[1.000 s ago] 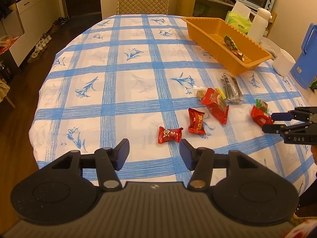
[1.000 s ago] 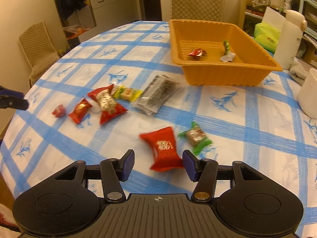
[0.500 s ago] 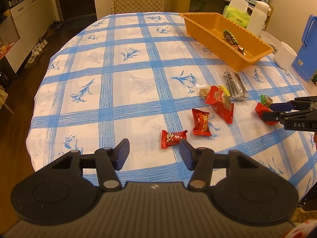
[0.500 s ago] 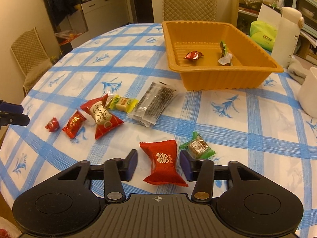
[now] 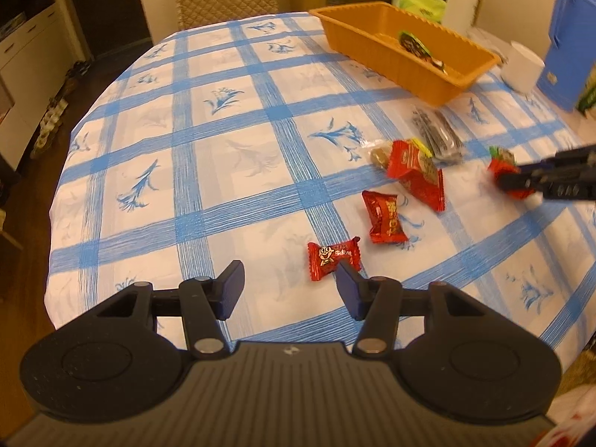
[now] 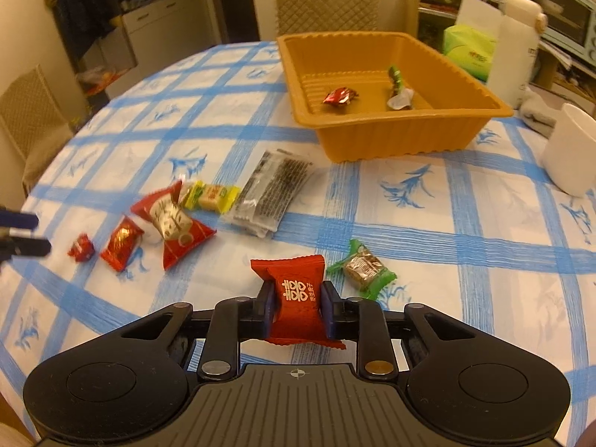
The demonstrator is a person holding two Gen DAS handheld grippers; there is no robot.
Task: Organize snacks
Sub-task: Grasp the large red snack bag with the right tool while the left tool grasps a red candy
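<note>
In the right wrist view my right gripper (image 6: 297, 297) is shut on a red snack packet (image 6: 288, 270) with white characters, both pads pressing its sides just above the checked tablecloth. A green-wrapped candy (image 6: 363, 268) lies right beside it. Farther back stands the orange tray (image 6: 391, 138), holding a red candy (image 6: 339, 96) and a green one (image 6: 396, 85). My left gripper (image 5: 288, 268) is open and holds nothing. A small red candy (image 5: 333, 262) lies just ahead of its right fingertip. More red packets (image 5: 385, 216) and a dark packet (image 5: 437, 138) lie beyond.
A white cup (image 6: 570, 152), a white flask (image 6: 516, 44) and a green tissue box (image 6: 469, 50) stand right of the tray. A blue box (image 5: 573, 37) is at the table's far right. A quilted chair (image 6: 326, 0) stands behind the table, whose round edge falls off at left.
The right jaws have closed onto the red packet that lay loose between them. The left gripper has sunk and rolled a little, so the small red candy is now close to its right fingertip.
</note>
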